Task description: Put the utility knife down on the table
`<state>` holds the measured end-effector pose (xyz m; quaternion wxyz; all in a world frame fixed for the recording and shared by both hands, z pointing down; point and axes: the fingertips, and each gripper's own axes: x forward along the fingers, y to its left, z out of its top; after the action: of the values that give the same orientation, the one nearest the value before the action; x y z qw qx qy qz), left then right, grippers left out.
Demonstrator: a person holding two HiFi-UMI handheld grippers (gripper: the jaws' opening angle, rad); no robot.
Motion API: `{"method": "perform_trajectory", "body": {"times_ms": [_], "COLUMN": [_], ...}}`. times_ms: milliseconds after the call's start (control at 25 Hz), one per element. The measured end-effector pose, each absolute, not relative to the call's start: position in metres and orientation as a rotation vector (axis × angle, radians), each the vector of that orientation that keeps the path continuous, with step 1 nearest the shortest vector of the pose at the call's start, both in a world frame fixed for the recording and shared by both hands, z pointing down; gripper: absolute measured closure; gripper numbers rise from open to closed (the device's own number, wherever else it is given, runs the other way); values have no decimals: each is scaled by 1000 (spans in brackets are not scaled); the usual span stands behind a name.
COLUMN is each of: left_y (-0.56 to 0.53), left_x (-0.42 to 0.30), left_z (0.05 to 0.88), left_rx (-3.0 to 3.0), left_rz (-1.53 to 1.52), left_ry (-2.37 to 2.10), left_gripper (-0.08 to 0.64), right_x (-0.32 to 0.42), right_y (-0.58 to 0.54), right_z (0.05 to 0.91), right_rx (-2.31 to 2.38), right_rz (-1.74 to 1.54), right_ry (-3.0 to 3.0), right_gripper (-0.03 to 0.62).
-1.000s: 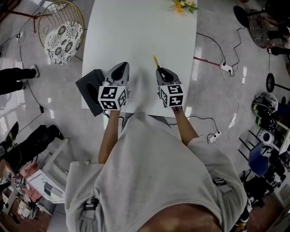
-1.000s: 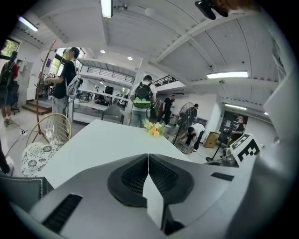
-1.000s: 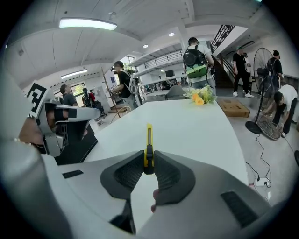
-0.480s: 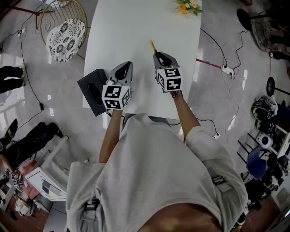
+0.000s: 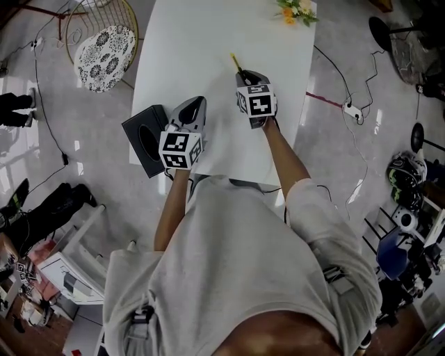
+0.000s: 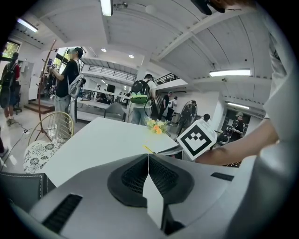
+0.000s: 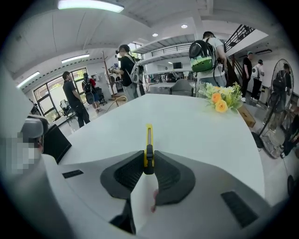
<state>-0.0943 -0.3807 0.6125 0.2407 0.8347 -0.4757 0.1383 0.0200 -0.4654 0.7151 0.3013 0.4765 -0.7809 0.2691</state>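
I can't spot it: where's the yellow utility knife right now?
Clamped in the right gripper, the utility knife is over the white table in the head view, right of the left gripper.

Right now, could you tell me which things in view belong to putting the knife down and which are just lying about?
In the job:
utility knife, clamped in the jaws of the right gripper
white table

Lying about:
black box by the table's left edge
flowers at the far end
patterned chair
left gripper, jaws shut, empty
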Motion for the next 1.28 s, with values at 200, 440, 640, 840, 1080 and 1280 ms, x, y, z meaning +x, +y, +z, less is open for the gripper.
{"method": "perform_trajectory", "body": {"times_ms": [200,440,640,840,1080,1280], "left_y": [-382,-384,-384,-384,-383,-383], "left_x": [-94,-94,-94,-98,-97,-96], "left_z": [609,608,606,601,595,588], "left_rx": [2287,2292,2297,2309,2326,2354], "left_rz": [370,363,359,357,354,346], "left_ry": [-1305,-1302,-1303,-1310,-1305,-1300], "left_gripper": [538,538,538,538,538,538], "right_x": [20,19,18,21,33,54], "right_y": [-464,-465,-463,-467,-464,-448], "right_z": [735,739,738,727,699,665], "right_rx": [1214,1187,1172,1212,1313,1447], "right_rz": [720,722,734,727,688,640], "right_ry": [-1989,-1957,-1992,-2041,-2093,-2139], "right_gripper": [509,509,507,443,449,500]}}
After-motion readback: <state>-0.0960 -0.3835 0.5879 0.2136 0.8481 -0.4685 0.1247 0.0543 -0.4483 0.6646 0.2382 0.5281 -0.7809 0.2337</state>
